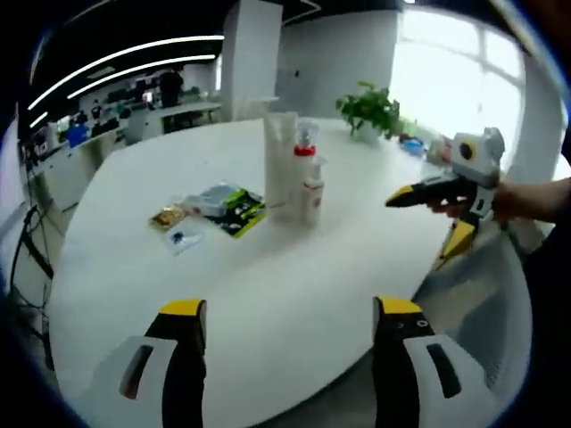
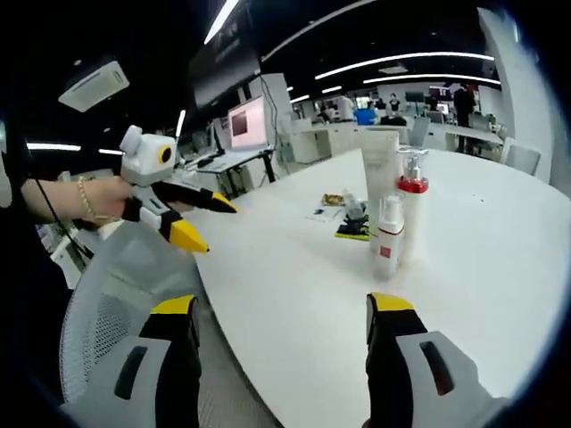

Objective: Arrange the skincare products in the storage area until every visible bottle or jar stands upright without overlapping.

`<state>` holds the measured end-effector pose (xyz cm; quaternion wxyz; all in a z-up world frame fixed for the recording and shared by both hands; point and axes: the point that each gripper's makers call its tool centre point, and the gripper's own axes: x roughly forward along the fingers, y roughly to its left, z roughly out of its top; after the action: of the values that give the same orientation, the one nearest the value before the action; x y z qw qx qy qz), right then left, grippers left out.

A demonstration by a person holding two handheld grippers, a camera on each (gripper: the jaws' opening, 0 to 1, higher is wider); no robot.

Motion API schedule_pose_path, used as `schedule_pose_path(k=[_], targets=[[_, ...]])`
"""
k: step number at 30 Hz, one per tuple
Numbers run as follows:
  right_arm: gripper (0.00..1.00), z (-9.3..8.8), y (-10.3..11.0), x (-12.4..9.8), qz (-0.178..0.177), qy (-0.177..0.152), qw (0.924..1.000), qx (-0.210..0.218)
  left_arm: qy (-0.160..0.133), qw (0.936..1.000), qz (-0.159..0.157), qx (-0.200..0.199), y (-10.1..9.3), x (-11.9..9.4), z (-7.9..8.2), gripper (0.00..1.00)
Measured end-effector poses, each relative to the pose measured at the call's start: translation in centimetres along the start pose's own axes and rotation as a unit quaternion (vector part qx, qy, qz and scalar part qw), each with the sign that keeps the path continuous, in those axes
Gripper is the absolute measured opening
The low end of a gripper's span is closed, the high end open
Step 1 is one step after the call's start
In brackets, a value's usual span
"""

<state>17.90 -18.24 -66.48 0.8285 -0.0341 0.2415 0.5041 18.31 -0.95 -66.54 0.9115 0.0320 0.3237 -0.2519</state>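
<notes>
Three skincare products stand upright close together on the white table (image 1: 268, 294): a tall white tube (image 1: 279, 165), a clear pump bottle with a red collar (image 1: 306, 147) and a small white bottle with a red label (image 1: 311, 198). In the right gripper view they are the tube (image 2: 380, 174), the pump bottle (image 2: 411, 201) and the small bottle (image 2: 387, 236). My left gripper (image 1: 290, 312) is open, well short of them, and reappears at left in the right gripper view (image 2: 203, 218). My right gripper (image 2: 281, 308) is open and empty, also visible at right in the left gripper view (image 1: 426, 223).
Flat packets lie left of the bottles: a green and black pouch (image 1: 234, 207), a small gold packet (image 1: 167, 216) and a clear sachet (image 1: 183, 238). A potted plant (image 1: 368, 111) stands at the table's far side. A mesh office chair (image 2: 116, 303) sits by the table edge.
</notes>
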Motion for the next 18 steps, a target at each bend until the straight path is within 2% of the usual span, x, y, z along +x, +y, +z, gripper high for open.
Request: schedule_pose_path(k=[2,4,5,8,11,15,16,18], targets=[[0.77,-0.1,0.2,-0.2,0.000,-0.001,1.0000,0.002,0.001,1.0000,0.006,-0.007,-0.1,-0.6,-0.2,0.71],[0.77,0.0,0.4,-0.5,-0.003,-0.006,0.9999,0.013,0.005,0.9991,0.009,-0.042,0.1,-0.9,-0.6,0.74],[0.77,0.0,0.6,-0.6,-0.003,-0.008,0.9998,0.016,-0.003,0.9986,0.005,-0.052,0.0,-1.2,-0.5,0.76],[0.79,0.1,0.9,-0.7,0.000,-0.010,0.9998,0.020,-0.024,0.9977,0.002,-0.063,-0.1,-2.0,0.2,0.81],[0.80,0.1,1.4,-0.9,0.001,-0.008,0.9998,0.020,-0.020,0.9969,-0.002,-0.076,0.4,-2.6,0.2,0.85],[0.83,0.2,1.6,-1.0,-0.006,-0.015,0.9993,0.033,-0.025,0.9964,-0.018,-0.079,-0.1,-3.6,0.9,0.95],[0.83,0.2,1.6,-1.0,-0.010,-0.016,0.9992,0.034,-0.037,0.9958,-0.028,-0.079,0.2,-3.9,1.2,0.98],[0.85,0.2,1.3,-0.9,-0.022,-0.017,0.9987,0.042,-0.043,0.9948,-0.038,-0.084,0.4,-4.4,1.3,0.99]])
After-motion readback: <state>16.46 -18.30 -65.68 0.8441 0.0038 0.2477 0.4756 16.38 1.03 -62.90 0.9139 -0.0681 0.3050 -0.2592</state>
